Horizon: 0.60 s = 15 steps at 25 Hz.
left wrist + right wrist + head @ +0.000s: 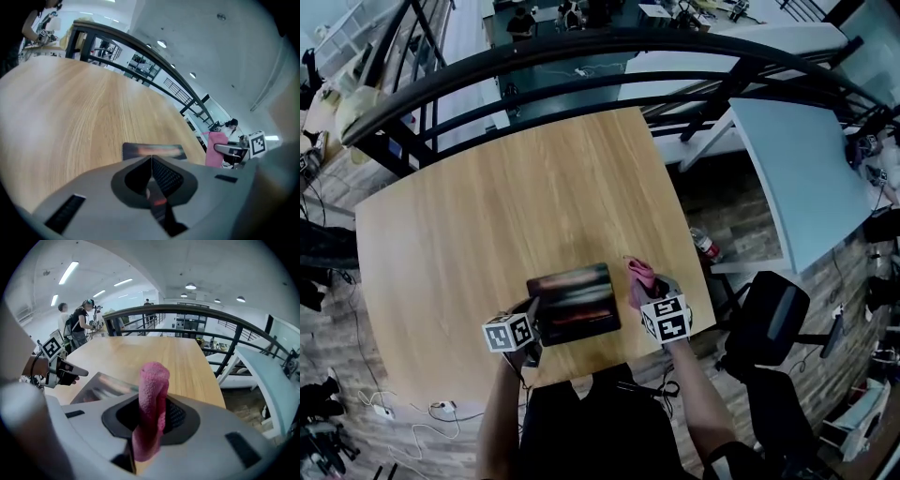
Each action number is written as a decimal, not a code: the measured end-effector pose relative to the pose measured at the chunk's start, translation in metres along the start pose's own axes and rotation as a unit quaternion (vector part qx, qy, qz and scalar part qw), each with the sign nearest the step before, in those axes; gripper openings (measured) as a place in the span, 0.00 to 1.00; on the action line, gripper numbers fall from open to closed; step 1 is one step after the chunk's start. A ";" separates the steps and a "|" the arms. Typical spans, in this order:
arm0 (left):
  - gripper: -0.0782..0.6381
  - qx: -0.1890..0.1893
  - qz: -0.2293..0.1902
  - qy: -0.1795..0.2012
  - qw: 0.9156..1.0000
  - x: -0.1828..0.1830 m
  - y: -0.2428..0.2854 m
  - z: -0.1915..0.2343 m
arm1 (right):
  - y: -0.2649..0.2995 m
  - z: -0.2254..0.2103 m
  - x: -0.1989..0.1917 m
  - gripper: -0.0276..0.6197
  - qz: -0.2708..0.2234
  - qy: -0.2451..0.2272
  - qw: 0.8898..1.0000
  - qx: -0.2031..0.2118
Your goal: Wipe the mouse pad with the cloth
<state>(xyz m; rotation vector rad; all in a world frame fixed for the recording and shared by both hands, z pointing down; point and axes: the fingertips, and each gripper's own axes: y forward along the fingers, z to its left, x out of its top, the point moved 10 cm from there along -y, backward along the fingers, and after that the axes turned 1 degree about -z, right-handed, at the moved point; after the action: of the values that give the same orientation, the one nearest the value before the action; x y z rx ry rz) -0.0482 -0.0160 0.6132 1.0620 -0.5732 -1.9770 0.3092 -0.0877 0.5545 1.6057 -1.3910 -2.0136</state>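
Note:
A dark, glossy mouse pad [574,302] lies flat near the front edge of the wooden table [487,216]. My right gripper [651,292] hovers just right of the pad, shut on a pink cloth [639,275]. In the right gripper view the cloth [152,399] sticks up between the jaws as a folded roll, with the pad [105,386] ahead to the left. My left gripper [532,319] sits at the pad's left near corner. Its jaws [151,160] are pressed together with nothing visible between them, and the pad [152,150] lies just past the tips.
A black curved railing [581,52] runs along the table's far side. A white desk [806,178] and a black chair [769,319] stand to the right, with a bottle [705,246] on the floor between them. People stand in the background.

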 end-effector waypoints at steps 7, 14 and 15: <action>0.14 0.055 -0.138 0.044 0.988 0.029 -0.061 -0.036 | -0.025 0.017 0.040 0.20 -0.087 0.010 0.996 0.002; 0.14 0.098 -0.260 0.139 0.951 0.065 -0.131 -0.081 | -0.063 0.041 0.094 0.20 -0.193 0.047 0.980 0.021; 0.14 0.101 -0.277 0.151 0.944 0.068 -0.141 -0.087 | -0.069 0.046 0.100 0.20 -0.206 0.047 0.977 0.025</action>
<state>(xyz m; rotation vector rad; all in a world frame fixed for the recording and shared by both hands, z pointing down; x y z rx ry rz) -0.0595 0.0081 0.4360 1.7713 -0.3340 -2.1852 0.2581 -0.0928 0.4351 2.1272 -1.1542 -2.0884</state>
